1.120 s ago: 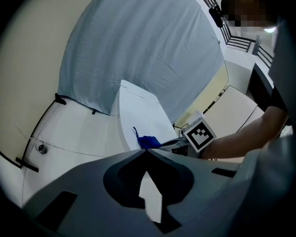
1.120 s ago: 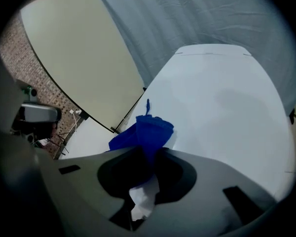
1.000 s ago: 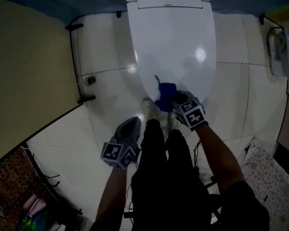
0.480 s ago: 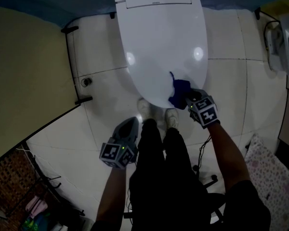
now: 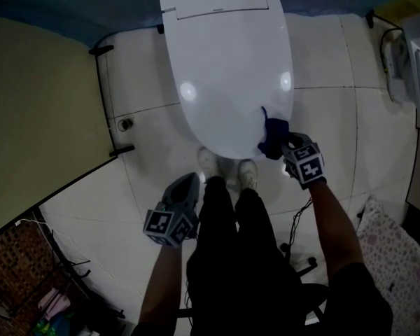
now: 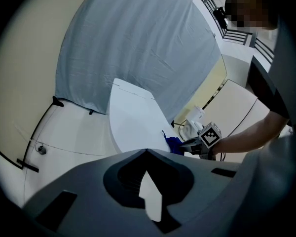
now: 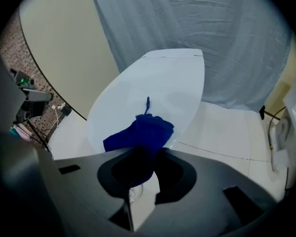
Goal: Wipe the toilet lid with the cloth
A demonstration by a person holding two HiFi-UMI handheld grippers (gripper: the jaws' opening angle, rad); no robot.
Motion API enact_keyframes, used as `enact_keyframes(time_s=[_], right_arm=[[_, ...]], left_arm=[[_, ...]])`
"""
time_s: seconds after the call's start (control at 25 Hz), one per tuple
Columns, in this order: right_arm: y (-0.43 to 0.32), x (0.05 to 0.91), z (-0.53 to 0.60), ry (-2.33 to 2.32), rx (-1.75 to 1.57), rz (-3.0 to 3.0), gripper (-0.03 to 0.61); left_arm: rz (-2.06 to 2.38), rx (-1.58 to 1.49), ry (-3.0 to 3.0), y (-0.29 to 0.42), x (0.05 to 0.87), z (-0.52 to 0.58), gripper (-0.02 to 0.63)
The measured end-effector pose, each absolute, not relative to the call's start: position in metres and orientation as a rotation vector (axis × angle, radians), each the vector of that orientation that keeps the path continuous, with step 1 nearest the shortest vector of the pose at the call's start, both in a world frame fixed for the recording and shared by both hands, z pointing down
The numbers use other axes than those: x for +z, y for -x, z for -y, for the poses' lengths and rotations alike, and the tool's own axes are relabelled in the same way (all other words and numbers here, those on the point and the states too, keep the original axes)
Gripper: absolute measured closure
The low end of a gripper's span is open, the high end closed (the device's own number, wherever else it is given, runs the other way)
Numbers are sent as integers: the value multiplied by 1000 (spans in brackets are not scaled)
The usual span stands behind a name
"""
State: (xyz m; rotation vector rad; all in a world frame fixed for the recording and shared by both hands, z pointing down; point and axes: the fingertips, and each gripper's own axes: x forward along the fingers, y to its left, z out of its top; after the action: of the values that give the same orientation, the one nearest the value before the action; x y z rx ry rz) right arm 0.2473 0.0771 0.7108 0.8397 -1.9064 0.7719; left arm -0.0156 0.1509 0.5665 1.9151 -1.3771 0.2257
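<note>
- Rightward along the front rim goes the right tool (image 5: 283, 148) over the last second, taking the cloth (image 5: 271, 137) from the lid's 6 o'clock tip round to about its 4 o'clock edge in the head view; the left tool (image 5: 187, 184) hangs where it did
- the right tool's jaws are clamped on the cloth; in the right gripper view the dark blue fabric (image 7: 144, 131) is bunched between the jaws of the right tool (image 7: 139, 158) and spreads out ahead of them
- the cloth rests on the near edge of the toilet lid (image 5: 224, 68), with a thin blue strand standing up from it toward 12 o'clock; the lid (image 7: 155, 83) is down, white and glossy, with two bright reflections on it
- the left tool's jaws are together with nothing between them (image 6: 146, 151); it is held low at 7 o'clock in the head view, well apart from the lid and above the white tiled floor (image 5: 154, 152)
- from the left gripper view the lid (image 6: 133, 122) lies ahead, and the right tool with the cloth (image 6: 173, 143) shows at its 4 o'clock side
- two pale shoes (image 5: 208, 161) stand just below the lid's front tip; a small round drain (image 5: 124, 124) sits in the floor at 9 o'clock from the lid
- a grey sheet (image 7: 197, 33) hangs behind the toilet
</note>
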Motion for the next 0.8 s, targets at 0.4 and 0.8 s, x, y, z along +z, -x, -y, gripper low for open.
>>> enact_keyframes(time_s=[0.4, 0.8], right_arm=[[-290, 681, -92, -938, 807, 1802, 514], [-357, 480, -94, -1418, 954, 2157, 514]], left_arm=[[1438, 166, -1920, 22, 516, -157, 623], [1672, -116, -1952, 54, 344, -152, 623]])
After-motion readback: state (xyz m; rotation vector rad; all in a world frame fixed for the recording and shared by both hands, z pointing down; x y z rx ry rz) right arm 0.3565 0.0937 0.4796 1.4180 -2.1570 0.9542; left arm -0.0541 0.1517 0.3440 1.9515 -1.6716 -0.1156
